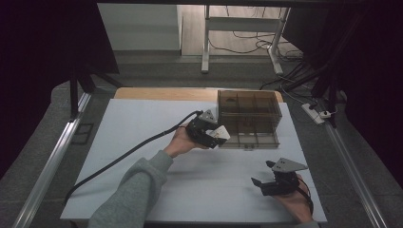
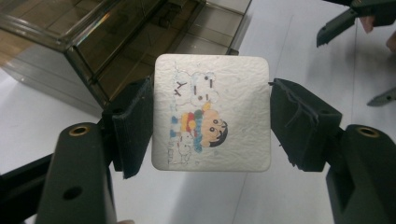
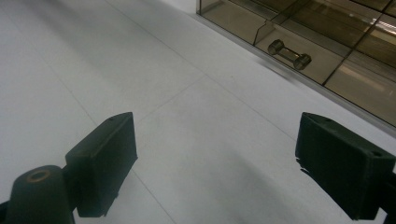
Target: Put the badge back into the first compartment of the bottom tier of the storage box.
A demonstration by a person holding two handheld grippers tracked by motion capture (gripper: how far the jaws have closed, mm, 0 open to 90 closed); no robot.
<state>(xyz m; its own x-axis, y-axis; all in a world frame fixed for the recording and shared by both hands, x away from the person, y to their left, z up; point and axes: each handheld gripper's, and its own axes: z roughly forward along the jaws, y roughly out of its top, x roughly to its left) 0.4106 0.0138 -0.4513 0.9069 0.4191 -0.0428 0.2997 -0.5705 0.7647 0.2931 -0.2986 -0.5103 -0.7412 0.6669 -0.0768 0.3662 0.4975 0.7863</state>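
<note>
A white square card (image 2: 211, 112) with rounded corners and a coloured cartoon drawing sits flat between the two black pads of my left gripper (image 2: 211, 126), which is shut on its left and right edges. In the high view that gripper (image 1: 215, 135) holds the card (image 1: 221, 134) just in front of the left part of a smoky transparent drawer box (image 1: 249, 118). My right gripper (image 1: 262, 173) rests low at the table's near right, jaws wide open and nothing between them. Its own view shows the open jaws (image 3: 233, 158) over bare white table, with the box front (image 3: 336, 28) and a small metal handle (image 3: 289, 53) ahead.
The white table top (image 1: 142, 142) spreads wide to the left and in the middle. A black cable (image 1: 123, 154) trails from the left gripper toward the near left corner. The box (image 2: 93, 37) stands at the far right; metal rails run along both table sides.
</note>
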